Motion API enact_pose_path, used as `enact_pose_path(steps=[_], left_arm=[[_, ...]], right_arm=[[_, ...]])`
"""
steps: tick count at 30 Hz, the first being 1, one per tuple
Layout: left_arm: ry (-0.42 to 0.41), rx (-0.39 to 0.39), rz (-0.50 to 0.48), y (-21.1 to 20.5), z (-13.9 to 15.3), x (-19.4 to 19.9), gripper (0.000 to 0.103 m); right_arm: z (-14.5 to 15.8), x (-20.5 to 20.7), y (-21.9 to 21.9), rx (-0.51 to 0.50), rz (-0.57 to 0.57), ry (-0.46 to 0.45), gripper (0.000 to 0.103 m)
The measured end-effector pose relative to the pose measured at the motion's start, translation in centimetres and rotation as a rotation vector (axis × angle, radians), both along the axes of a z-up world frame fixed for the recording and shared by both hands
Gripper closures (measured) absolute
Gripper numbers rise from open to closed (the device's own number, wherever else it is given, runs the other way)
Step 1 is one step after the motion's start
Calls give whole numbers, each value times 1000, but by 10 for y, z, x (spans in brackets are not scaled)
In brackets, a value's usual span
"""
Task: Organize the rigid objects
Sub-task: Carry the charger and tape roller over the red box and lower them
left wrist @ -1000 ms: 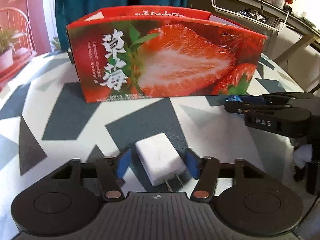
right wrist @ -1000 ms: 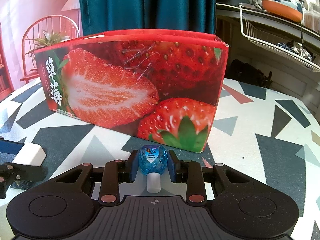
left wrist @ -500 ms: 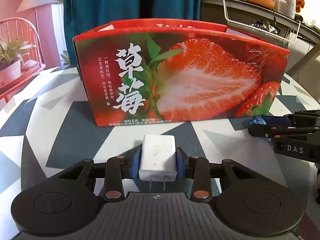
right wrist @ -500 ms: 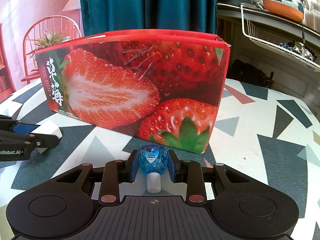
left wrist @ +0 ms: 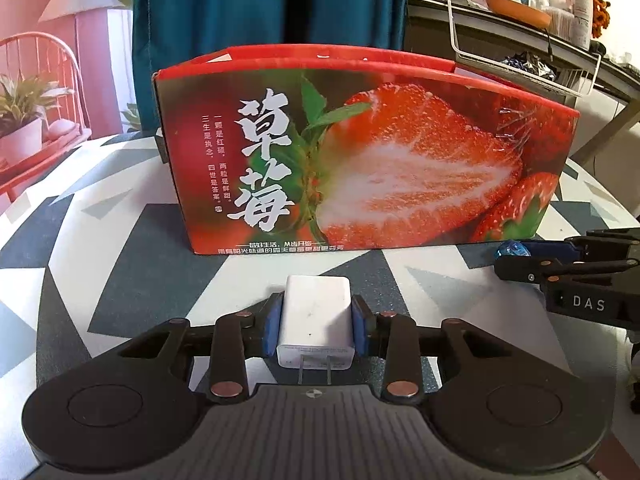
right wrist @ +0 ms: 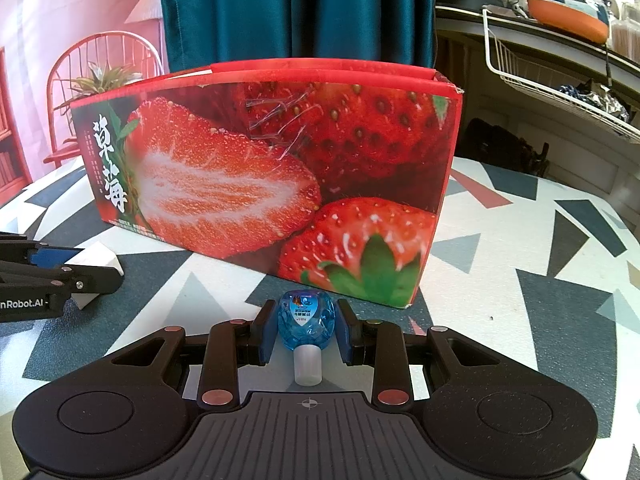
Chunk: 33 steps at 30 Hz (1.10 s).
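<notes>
The left gripper [left wrist: 316, 330] is clamping the charger [left wrist: 316, 326], prongs facing back. The right gripper [right wrist: 306, 330] is pinching the bottle [right wrist: 306, 320], cap rearward. The box [left wrist: 360, 152] is standing straight ahead of both, its open top above them.

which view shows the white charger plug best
The left wrist view: the white charger plug sits centred between the left gripper jaws, prongs toward the camera. The right wrist view shows only a white corner behind that gripper's arm.
</notes>
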<state>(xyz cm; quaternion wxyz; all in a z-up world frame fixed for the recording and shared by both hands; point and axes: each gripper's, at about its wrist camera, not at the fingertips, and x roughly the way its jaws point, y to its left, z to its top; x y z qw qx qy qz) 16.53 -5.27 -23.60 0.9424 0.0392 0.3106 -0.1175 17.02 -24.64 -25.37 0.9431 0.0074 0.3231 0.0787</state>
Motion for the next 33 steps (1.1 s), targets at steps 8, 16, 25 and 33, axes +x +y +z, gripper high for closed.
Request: enact_pose_path(steps=[8, 16, 25, 33], left_arm=[[-39, -29, 8, 9, 20, -5, 66], [-115, -71, -11, 13, 58, -10, 66], [-225, -144, -30, 17, 114, -12, 66], [-211, -181, -38, 13, 142, 34, 66]], right_arm=[[3, 0, 5, -44, 11, 12, 76], [35, -11, 5, -22, 20, -31, 76], [97, -18, 5, 31, 65, -164, 76], [135, 20, 1, 38, 82, -244, 76]])
